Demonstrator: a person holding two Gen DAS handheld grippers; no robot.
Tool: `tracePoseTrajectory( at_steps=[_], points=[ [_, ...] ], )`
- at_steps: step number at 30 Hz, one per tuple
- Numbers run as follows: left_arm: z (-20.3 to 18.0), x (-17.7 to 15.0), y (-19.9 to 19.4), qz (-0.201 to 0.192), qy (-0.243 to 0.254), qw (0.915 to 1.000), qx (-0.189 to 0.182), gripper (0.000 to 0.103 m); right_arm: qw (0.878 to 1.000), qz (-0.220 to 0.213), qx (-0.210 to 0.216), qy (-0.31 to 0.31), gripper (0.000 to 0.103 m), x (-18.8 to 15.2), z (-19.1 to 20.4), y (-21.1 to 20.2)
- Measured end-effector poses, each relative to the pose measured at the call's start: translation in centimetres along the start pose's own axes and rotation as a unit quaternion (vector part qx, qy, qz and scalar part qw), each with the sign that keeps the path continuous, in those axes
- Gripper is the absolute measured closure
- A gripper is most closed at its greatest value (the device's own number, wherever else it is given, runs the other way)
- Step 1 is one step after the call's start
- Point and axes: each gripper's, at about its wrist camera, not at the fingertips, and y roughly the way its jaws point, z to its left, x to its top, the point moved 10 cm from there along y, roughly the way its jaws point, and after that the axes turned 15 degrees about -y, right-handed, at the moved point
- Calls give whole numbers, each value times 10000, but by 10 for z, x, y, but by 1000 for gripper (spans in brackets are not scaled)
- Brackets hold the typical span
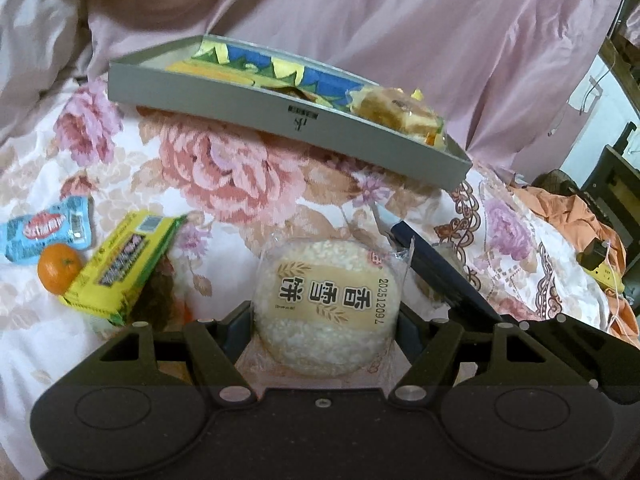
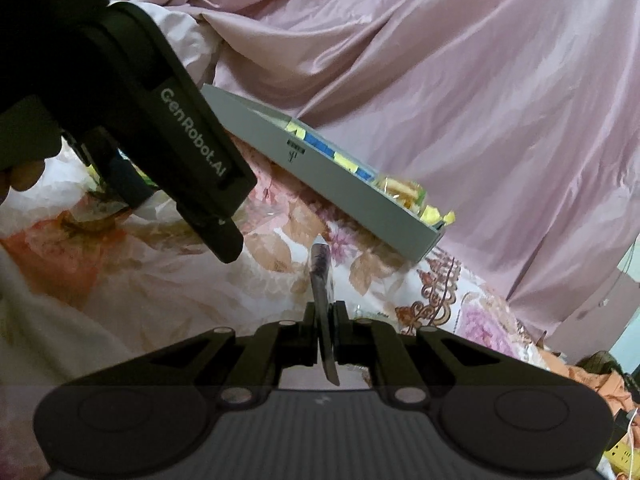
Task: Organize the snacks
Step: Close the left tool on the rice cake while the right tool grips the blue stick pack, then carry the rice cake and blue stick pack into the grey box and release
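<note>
My left gripper point(image 1: 326, 320) pinches a round rice cake point(image 1: 326, 306) across its width, low over the floral sheet point(image 1: 224, 172), short of the grey tray point(image 1: 280, 120). It looks light and brittle in a slick wrapper (easy to crack), so I judge a gentle hold on the rim best. My right gripper point(image 2: 325, 320) is pressed nearly together on a thin dark flat thing point(image 2: 320, 280); I cannot tell what it is.

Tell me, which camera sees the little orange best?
The left wrist view. The orange sits in plain sight on the flowery bedspread, beside the yellow-green packet. The right wrist view does not show it at all.
</note>
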Motion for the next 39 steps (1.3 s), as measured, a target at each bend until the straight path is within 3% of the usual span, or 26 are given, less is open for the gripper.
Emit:
tracePoseTrajectory(
  at_steps=[12, 20, 27, 34, 39],
  points=[
    [-7, 37, -15, -438, -40, 9990, -96, 30, 9969, -567, -501, 220, 96, 15, -21, -16],
    [-26, 91, -18, -889, 9, 9959, -146, 29, 9902, -923, -927, 497, 95, 31, -55, -15],
    [-56, 128, -7, -1175, 233, 9927, -166, 29, 9818, -1083, -1268, 910, 95, 44, -97, 13],
    [-77, 159, 20, -1313, 73, 9912, -121, 29, 9754, -1015, -1424, 1339, 95, 45, -130, 46],
    [-78, 173, 43, -1243, -181, 9921, 7, 29, 9748, -897, -1295, 1579, 95, 43, -138, 68]
  ],
)
